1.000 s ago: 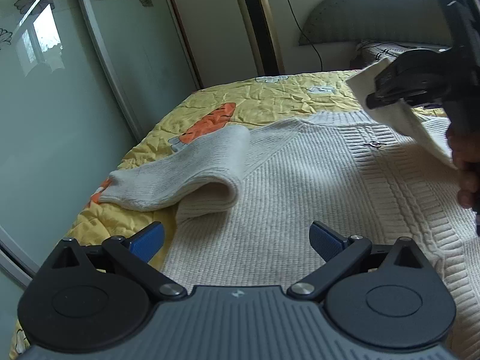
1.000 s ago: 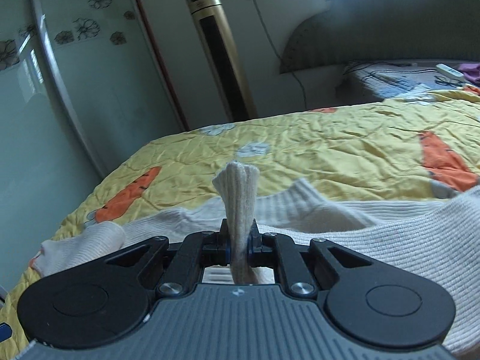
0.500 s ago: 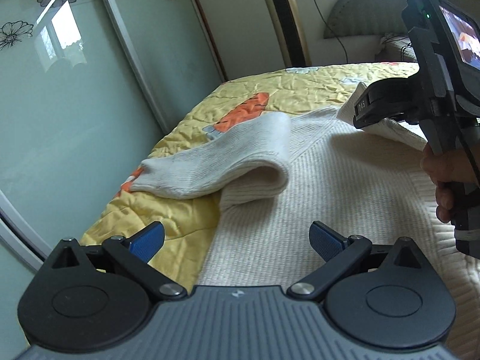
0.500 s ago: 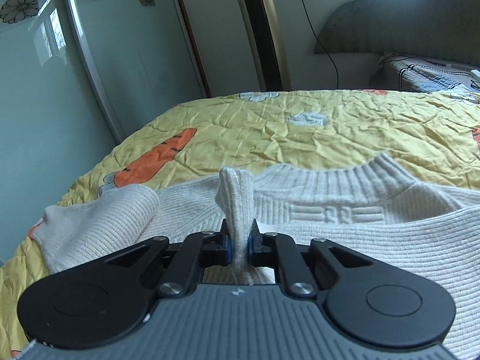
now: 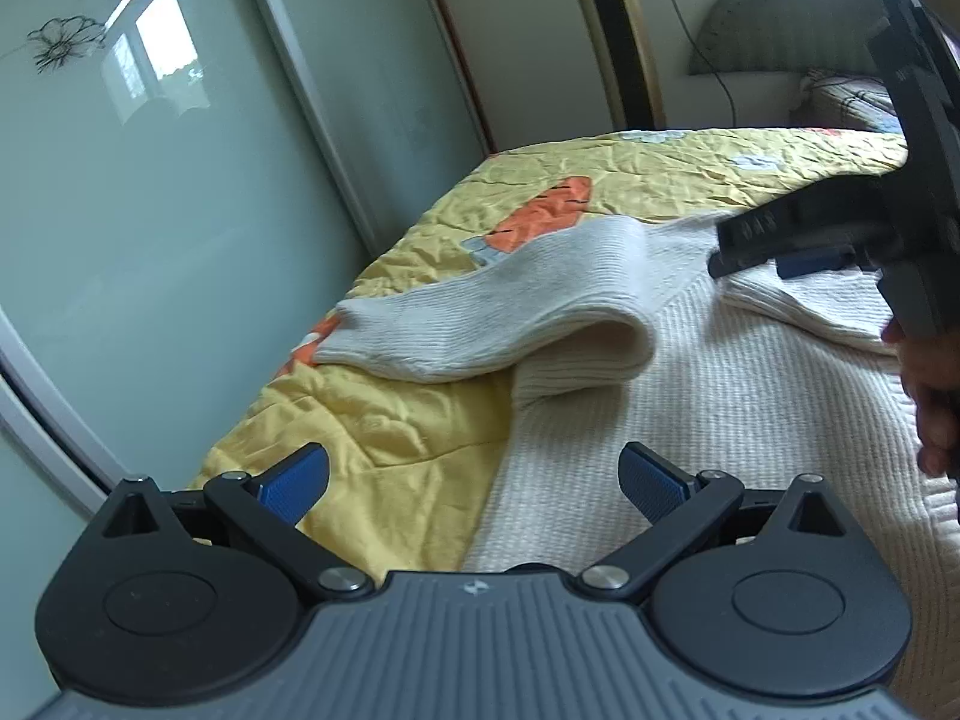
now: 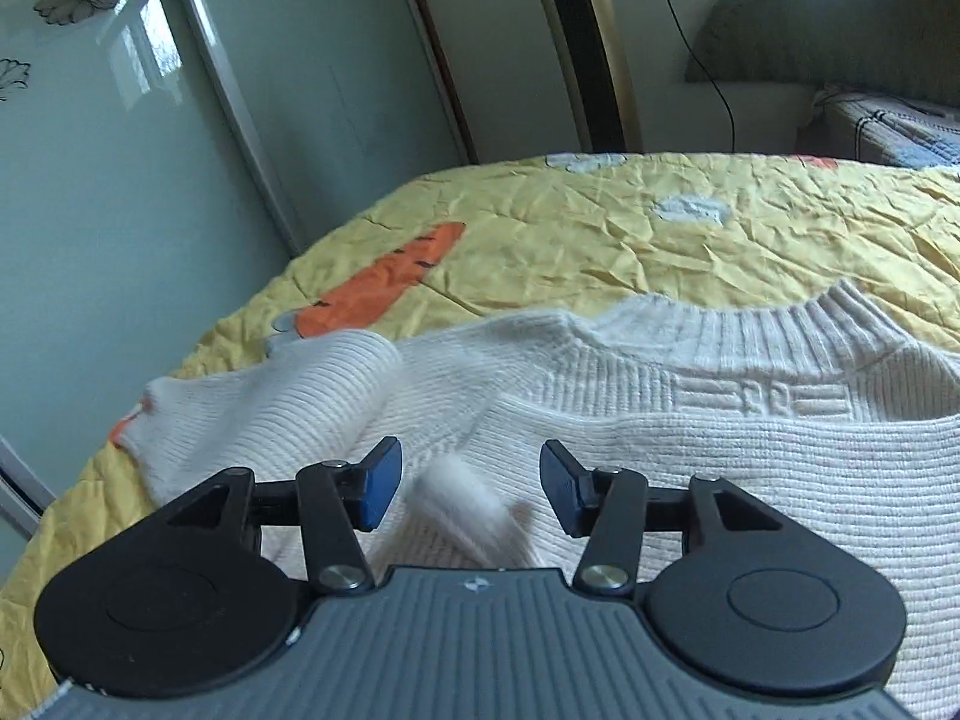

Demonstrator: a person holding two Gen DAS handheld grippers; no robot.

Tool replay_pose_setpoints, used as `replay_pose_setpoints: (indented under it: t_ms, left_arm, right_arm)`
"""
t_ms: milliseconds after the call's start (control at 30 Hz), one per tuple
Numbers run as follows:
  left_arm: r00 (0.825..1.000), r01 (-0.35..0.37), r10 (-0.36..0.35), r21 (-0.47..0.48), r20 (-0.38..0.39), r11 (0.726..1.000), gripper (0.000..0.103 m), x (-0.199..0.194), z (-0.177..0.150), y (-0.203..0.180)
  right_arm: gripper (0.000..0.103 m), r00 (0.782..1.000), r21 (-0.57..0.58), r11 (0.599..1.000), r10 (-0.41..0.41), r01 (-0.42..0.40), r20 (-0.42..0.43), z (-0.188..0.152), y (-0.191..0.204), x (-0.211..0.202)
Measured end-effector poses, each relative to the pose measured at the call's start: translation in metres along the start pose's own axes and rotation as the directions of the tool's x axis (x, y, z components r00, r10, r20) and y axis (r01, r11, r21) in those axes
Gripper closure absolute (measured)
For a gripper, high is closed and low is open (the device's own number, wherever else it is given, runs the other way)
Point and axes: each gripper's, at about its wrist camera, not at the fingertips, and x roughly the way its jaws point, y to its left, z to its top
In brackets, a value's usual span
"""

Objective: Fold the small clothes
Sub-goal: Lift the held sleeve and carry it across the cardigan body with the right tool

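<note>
- One cream knitted sweater (image 6: 720, 450), spread on the bed.
- One yellow quilted bedspread (image 6: 600, 240).
- Two orange carrot shapes printed on the bedspread: a whole one (image 6: 384, 282), and part of another (image 5: 300, 354) at the sleeve's cuff.
- Two grippers: the left gripper (image 5: 474, 480) and the right gripper (image 6: 468, 480).
- One tall gold and black standing unit (image 5: 612, 30) against the wall.
- One hand (image 5: 936, 402) of the person in view.

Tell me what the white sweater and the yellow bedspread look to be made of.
Sweater: a thick knit, probably wool or acrylic yarn, matte and soft; ribbed rows and a ribbed collar show.
Bedspread: thin woven fabric, likely cotton or a blend, matte; fine sharp creases and printed carrots show.
</note>
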Motion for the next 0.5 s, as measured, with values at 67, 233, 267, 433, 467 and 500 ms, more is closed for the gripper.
replay_pose_setpoints:
  t_ms: [67,233,267,433,467,500]
  left_arm:
    - [1.0,-0.012,0.012,-0.006,-0.007,1.0,0.0,0.0,0.0,0.005]
    - [0.999,-0.026,0.025,-0.035,-0.026,0.999,0.0,0.001,-0.001,0.021]
    - [0.999,-0.027,0.026,-0.046,-0.028,0.999,0.0,0.002,0.0,0.025]
    - [0.997,-0.066,0.064,-0.08,-0.038,0.995,0.0,0.01,0.003,0.056]
    - [0.995,-0.088,0.085,-0.089,-0.044,0.992,0.0,0.014,0.004,0.064]
    - [0.993,-0.111,0.107,-0.098,-0.054,0.989,0.0,0.018,0.006,0.073]
  right_arm:
    - [0.046,0.999,0.016,1.0,0.013,-0.012,-0.04,-0.002,-0.001,0.004]
    - [0.045,0.998,0.035,0.999,0.016,-0.014,-0.066,-0.004,0.0,0.004]
    - [0.045,0.998,0.032,0.999,0.034,-0.033,-0.054,-0.003,0.002,0.0]
    - [0.039,0.996,-0.093,0.995,-0.054,0.048,-0.072,-0.006,0.016,0.001]
    - [0.038,0.996,-0.113,0.991,-0.072,0.065,-0.057,-0.007,0.019,-0.002]
    - [0.038,0.997,-0.149,0.987,-0.067,0.062,-0.03,-0.009,0.026,-0.008]
